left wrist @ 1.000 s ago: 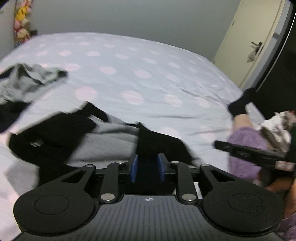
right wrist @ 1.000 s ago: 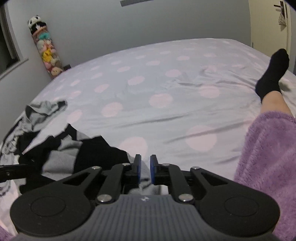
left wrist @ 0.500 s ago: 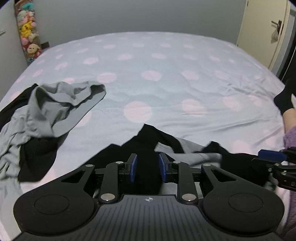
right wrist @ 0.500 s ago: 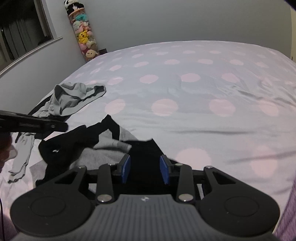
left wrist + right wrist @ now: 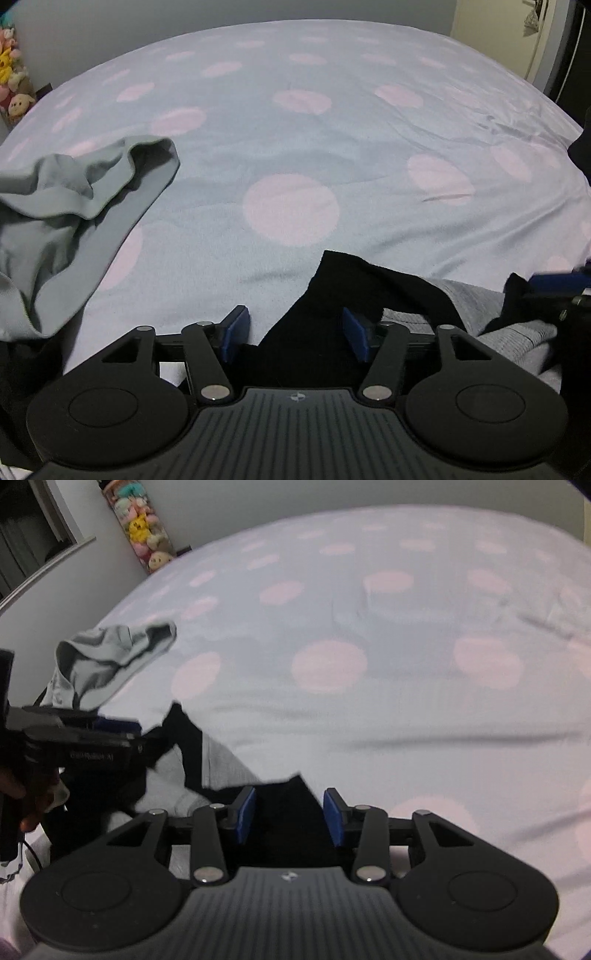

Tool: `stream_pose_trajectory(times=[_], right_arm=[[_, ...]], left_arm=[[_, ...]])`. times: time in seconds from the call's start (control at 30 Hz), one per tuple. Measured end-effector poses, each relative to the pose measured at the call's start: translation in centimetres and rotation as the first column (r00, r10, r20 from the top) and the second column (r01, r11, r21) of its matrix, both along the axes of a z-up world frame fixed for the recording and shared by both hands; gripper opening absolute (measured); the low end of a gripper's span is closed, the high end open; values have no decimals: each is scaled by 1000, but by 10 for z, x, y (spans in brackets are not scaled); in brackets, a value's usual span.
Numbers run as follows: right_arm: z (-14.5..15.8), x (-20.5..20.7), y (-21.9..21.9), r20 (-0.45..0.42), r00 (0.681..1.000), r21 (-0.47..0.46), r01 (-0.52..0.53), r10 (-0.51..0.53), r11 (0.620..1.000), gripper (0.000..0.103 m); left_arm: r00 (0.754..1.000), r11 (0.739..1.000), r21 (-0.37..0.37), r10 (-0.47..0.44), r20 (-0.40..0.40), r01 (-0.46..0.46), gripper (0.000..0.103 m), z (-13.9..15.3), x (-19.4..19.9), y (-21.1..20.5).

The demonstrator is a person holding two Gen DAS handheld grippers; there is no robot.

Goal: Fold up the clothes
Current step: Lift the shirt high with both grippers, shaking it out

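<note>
Two garments lie on the bed [image 5: 369, 155], and we judge neither is folded yet, so most of the task is left. Our left gripper [image 5: 295, 334] sits low over the bed with its jaws spread wide, a corner of the black-and-grey garment [image 5: 369, 291] lying loose between them and trailing to its right; nothing is pinched. Our right gripper [image 5: 289, 816] is likewise held low and level, jaws well apart, with a black corner of the same garment [image 5: 291, 805] between its pads, though motion blur leaves us unsure whether cloth touches either pad. Ahead and to the left of both grippers, the pale grey garment [image 5: 74, 199] lies crumpled, untouched.
</note>
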State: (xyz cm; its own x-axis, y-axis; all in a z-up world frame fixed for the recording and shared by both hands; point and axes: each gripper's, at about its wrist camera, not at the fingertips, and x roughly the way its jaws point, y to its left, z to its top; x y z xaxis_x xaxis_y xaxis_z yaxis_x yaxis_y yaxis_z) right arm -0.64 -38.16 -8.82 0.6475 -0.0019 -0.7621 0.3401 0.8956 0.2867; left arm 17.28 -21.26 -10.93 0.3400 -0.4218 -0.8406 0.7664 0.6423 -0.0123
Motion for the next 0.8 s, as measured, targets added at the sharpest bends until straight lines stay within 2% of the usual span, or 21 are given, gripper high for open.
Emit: stream_pose_trajectory(times=[0.07, 0.1, 0.17, 0.27, 0.3, 0.47, 0.53, 0.7, 0.8], right_arm=[[-1, -1, 4, -2, 1000, -28, -20, 20, 999, 42], [0, -2, 7, -6, 999, -44, -33, 32, 999, 33], [1, -6, 8, -11, 999, -49, -42, 42, 998, 19], [8, -15, 5, 5, 1000, -39, -20, 21, 999, 12], [14, -20, 5, 16, 1000, -48, -11, 12, 999, 9], [50, -48, -1, 93, 995, -114, 51, -40, 992, 8], [68, -63, -4, 132, 989, -153, 91, -71, 984, 8], [115, -99, -8, 243, 961, -226, 185, -128, 956, 8], [148, -116, -4, 327, 937, -268, 216, -122, 939, 8]], left_arm=[[1000, 1000, -7, 17, -4, -17, 50, 0, -3, 1], [1000, 1000, -7, 20, -2, -20, 48, 0, -6, 0], [1000, 1000, -8, 11, -3, -11, 27, 2, -12, -2], [1000, 999, -18, 27, -12, -27, 8, 7, -20, -3], [999, 999, -24, 37, -12, -38, 6, 10, -23, -2], [994, 989, -114, 105, 43, -100, 3, 51, -37, 17], [989, 983, -150, 121, 84, -108, 3, 76, -47, 27], [966, 964, -241, 166, 199, -116, 2, 144, -75, 51], [947, 951, -292, 184, 262, -105, 1, 181, -96, 63]])
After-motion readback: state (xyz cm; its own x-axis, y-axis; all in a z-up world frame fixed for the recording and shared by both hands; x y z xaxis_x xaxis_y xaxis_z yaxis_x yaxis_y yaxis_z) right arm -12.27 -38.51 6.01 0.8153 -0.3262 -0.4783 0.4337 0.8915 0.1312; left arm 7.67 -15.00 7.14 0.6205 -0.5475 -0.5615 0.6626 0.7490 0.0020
